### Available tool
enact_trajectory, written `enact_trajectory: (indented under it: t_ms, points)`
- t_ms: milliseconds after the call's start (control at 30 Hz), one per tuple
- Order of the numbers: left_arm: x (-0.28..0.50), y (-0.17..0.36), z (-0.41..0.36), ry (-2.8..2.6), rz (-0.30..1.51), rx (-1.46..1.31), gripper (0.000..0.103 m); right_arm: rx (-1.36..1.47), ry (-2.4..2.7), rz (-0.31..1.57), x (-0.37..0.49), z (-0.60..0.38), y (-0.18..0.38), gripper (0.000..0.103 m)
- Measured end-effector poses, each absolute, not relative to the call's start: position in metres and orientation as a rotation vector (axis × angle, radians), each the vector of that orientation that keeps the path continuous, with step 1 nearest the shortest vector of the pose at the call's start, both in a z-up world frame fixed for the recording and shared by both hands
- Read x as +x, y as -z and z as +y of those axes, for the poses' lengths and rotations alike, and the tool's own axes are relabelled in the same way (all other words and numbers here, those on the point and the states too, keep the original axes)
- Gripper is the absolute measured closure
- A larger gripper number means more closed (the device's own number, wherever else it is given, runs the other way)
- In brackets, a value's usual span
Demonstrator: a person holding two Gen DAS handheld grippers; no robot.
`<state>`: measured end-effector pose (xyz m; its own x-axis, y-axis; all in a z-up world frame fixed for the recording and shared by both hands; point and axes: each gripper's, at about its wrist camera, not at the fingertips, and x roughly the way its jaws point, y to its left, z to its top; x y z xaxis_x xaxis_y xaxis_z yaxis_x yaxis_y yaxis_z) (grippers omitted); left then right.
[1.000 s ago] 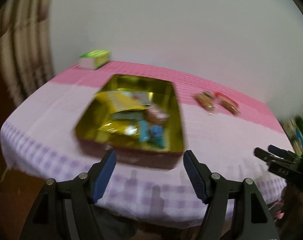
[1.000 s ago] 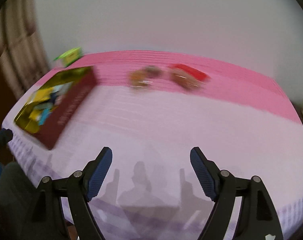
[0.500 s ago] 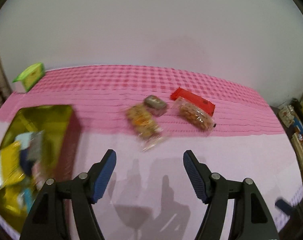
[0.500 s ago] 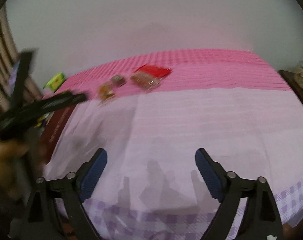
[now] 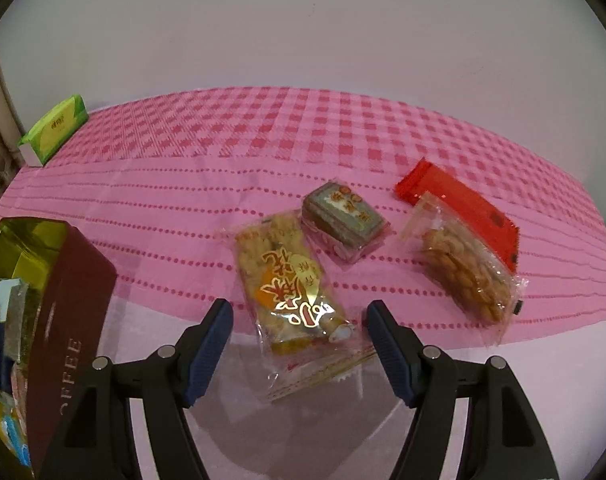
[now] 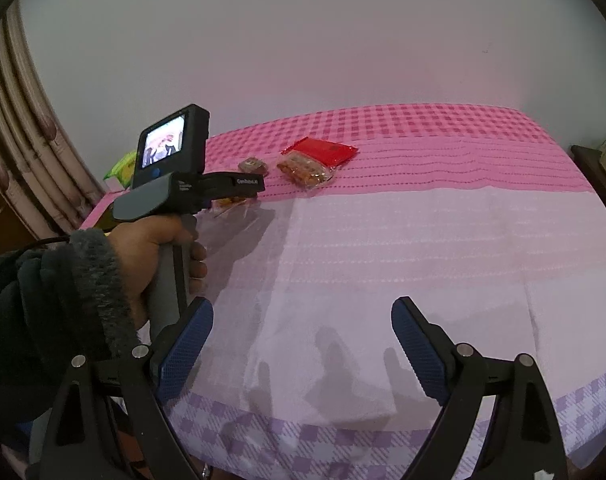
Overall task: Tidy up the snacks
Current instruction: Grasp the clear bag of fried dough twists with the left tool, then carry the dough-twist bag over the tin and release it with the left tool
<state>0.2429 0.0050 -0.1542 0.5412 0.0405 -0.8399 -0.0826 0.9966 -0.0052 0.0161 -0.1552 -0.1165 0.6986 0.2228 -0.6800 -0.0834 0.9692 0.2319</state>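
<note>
Left gripper (image 5: 299, 338), open and empty, has swung from the tin (image 5: 43, 280) to straddle the cracker packet (image 5: 291, 292), likely next pick; right gripper (image 6: 303, 354) just opened wider, empty.

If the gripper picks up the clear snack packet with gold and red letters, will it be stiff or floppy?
The snack packet is thin, crinkled film, so its sealed ends would probably flop. The biscuit-like pieces inside look rigid and probably brittle under a hard squeeze. The glossy wrap may slip.
</note>
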Motion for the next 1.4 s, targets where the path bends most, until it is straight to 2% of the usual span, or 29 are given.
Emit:
enact_trajectory:
  t_ms: [133,167,200,267,300,700,1067,1400]
  points:
    - [0.245,0.154,0.004,-0.068,1.003,-0.052,0.032,0.197,-0.168,0.789,0.017,-0.156,0.117,0.014]
    - [0.243,0.152,0.002,-0.058,1.013,-0.050,0.035,0.195,-0.171,0.790,0.016,-0.156,0.118,0.014]
    - [0.241,0.150,0.000,-0.040,1.016,-0.041,0.045,0.195,-0.170,0.790,0.018,-0.155,0.118,0.014]
    - [0.236,0.145,-0.003,-0.018,1.017,-0.005,0.047,0.200,-0.175,0.786,0.018,-0.155,0.118,0.014]
    - [0.233,0.142,-0.004,-0.014,1.013,0.011,0.062,0.200,-0.177,0.782,0.018,-0.155,0.117,0.014]
    - [0.180,0.072,0.013,0.128,0.883,0.072,0.062,0.170,-0.187,0.792,0.019,-0.143,0.120,0.014]
    - [0.147,-0.005,0.073,0.061,0.757,0.118,0.062,0.123,-0.212,0.810,0.015,-0.128,0.123,0.014]
    - [0.124,-0.032,0.132,-0.052,0.715,0.150,0.062,0.115,-0.231,0.827,0.014,-0.121,0.125,0.014]
